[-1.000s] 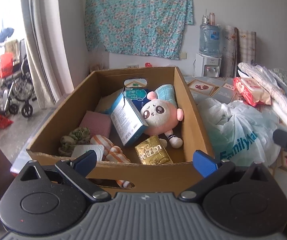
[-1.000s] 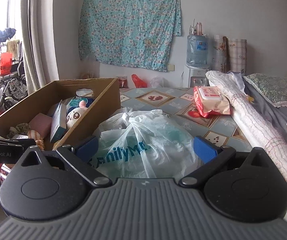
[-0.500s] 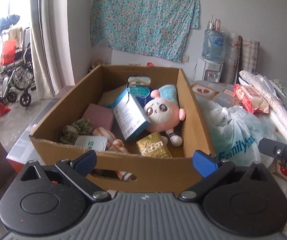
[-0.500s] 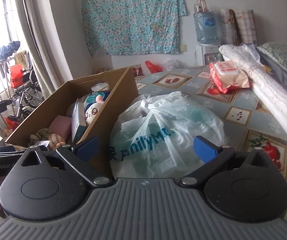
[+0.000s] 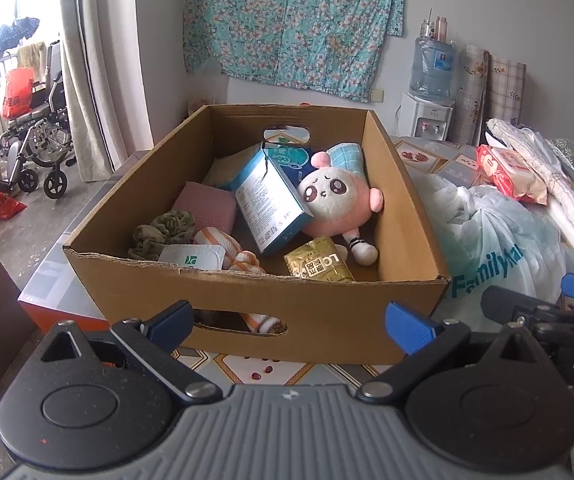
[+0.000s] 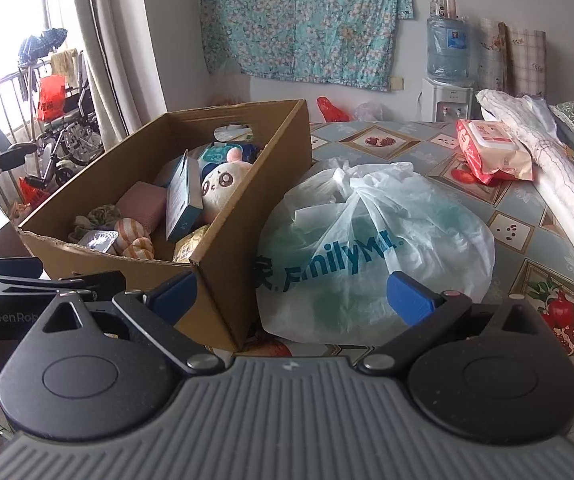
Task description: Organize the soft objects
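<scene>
Plush doll [image 5: 337, 200]: soft, round, pink-and-white, lies in the far right part of the cardboard box [image 5: 247, 300], leaning on the right wall. Box is corrugated, open-top, ragged near rim, oval hand-hole in the near wall. Also inside: rigid blue-white carton [image 5: 271, 208] tilted against the doll, crinkly gold foil pouch [image 5: 319, 266] near right, orange-striped rolled cloth [image 5: 227, 248], olive crumpled fabric [image 5: 163, 232], flat pink sponge-like pad [image 5: 207, 204], white sealed tray [image 5: 191, 258] at the near rim. Contents packed close; bare box floor shows only around the pouch.

Box sits on a tiled-pattern surface; whether counter or bed, cannot tell. Touching its right wall: thin translucent plastic bag [image 6: 367, 248], knotted, bulging. Red wipes pack [image 6: 491, 152] far right, well apart, beside a quilted roll.

Left hand-held gripper [image 5: 289, 322]: fingers spread wide, nothing between them, hovering just short of the box's near wall. Right hand-held gripper [image 6: 291, 294]: also spread, empty, in front of the bag and box corner.
</scene>
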`<move>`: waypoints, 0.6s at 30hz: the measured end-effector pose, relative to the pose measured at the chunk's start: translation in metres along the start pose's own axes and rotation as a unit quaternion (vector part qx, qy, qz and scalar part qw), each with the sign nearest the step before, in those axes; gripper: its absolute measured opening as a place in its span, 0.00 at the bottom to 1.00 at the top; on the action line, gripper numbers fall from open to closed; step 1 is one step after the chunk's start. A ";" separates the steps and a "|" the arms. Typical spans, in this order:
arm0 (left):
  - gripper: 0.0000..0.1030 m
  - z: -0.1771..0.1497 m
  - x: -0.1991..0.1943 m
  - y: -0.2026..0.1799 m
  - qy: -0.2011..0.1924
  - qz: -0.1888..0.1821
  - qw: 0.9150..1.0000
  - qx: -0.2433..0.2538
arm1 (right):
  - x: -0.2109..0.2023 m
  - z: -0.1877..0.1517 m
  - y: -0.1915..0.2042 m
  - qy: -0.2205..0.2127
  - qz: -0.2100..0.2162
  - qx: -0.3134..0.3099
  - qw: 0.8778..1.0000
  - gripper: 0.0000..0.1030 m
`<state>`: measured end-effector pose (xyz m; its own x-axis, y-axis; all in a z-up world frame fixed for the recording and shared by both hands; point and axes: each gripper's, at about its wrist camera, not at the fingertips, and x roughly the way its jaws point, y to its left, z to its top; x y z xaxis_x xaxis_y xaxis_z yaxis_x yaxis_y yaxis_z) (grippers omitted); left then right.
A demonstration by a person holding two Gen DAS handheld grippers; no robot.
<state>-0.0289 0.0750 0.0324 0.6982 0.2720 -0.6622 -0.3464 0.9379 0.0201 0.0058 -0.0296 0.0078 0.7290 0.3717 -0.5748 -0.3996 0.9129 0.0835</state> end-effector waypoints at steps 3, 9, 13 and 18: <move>1.00 0.000 0.001 0.001 0.005 0.001 1.000 0.000 | 0.001 0.000 0.002 0.002 -0.004 -0.005 1.000 0.99; 1.00 0.000 0.003 0.002 0.009 0.007 1.000 0.000 | 0.004 0.000 0.002 0.007 -0.006 -0.008 1.000 0.99; 1.00 -0.001 0.003 0.002 0.010 0.009 1.000 -0.001 | 0.004 0.000 0.002 0.007 -0.006 -0.008 1.000 0.99; 0.99 0.000 0.005 0.003 0.014 0.011 1.000 0.000 | 0.008 0.000 0.002 0.012 -0.006 -0.008 1.000 0.99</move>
<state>-0.0268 0.0792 0.0287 0.6727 0.2870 -0.6819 -0.3621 0.9315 0.0347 0.0109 -0.0247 0.0038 0.7204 0.3554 -0.5956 -0.3996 0.9146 0.0624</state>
